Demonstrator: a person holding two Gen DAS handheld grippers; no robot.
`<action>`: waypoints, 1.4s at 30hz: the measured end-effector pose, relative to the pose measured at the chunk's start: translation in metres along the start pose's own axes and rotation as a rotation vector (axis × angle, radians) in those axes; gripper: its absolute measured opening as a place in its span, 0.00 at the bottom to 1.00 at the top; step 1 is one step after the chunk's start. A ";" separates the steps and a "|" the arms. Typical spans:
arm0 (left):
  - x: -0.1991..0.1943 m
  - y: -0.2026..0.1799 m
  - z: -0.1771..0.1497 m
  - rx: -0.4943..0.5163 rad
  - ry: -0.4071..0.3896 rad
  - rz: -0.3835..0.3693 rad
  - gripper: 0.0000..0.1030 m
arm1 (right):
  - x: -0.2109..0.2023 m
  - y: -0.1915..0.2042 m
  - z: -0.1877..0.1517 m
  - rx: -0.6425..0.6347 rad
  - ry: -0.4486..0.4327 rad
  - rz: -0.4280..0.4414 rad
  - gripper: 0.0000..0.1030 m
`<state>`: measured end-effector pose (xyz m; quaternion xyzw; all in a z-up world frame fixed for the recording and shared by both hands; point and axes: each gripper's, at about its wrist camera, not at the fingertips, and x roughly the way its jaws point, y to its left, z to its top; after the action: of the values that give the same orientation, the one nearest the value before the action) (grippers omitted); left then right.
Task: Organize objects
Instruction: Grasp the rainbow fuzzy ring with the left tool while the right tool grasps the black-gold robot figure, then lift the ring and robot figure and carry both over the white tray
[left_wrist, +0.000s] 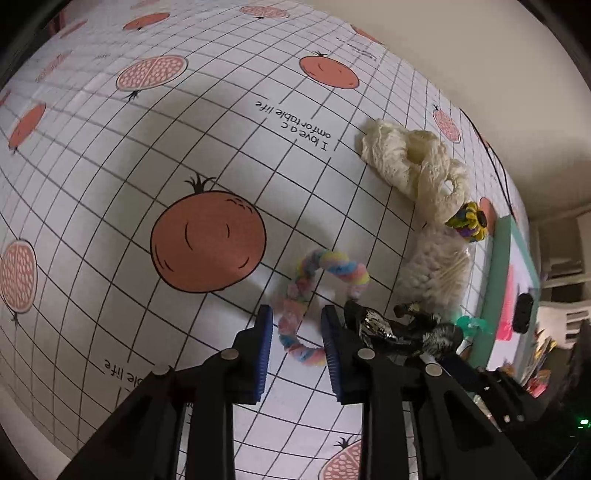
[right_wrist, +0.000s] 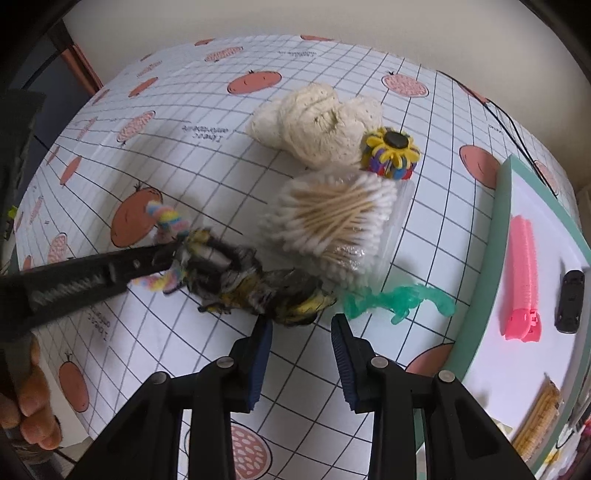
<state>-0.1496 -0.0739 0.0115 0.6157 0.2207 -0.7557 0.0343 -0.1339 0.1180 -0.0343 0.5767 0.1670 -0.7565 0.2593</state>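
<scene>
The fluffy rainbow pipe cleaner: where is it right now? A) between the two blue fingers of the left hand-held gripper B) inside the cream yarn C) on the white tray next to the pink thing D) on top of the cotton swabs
A: in the left wrist view the rainbow pipe cleaner lies on the tablecloth between the open fingers of the left hand-held gripper.

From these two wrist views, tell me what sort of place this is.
Probably a home tabletop set up for sorting small items. A pomegranate-print tablecloth covers it, household odds and ends like a cotton swab pack lie loose, and a white tray already holds a pink comb.
</scene>
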 end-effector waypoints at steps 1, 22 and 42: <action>0.000 -0.001 0.000 0.011 -0.004 0.012 0.24 | -0.002 0.000 0.001 0.000 -0.005 0.008 0.36; -0.006 0.018 0.008 0.013 -0.081 0.146 0.08 | -0.005 -0.009 0.017 0.170 -0.024 0.125 0.49; -0.008 0.031 0.015 -0.015 -0.070 0.108 0.08 | 0.000 -0.032 0.017 0.363 -0.042 0.247 0.54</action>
<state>-0.1511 -0.1087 0.0121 0.5995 0.1914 -0.7722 0.0875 -0.1664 0.1345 -0.0307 0.6139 -0.0495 -0.7486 0.2454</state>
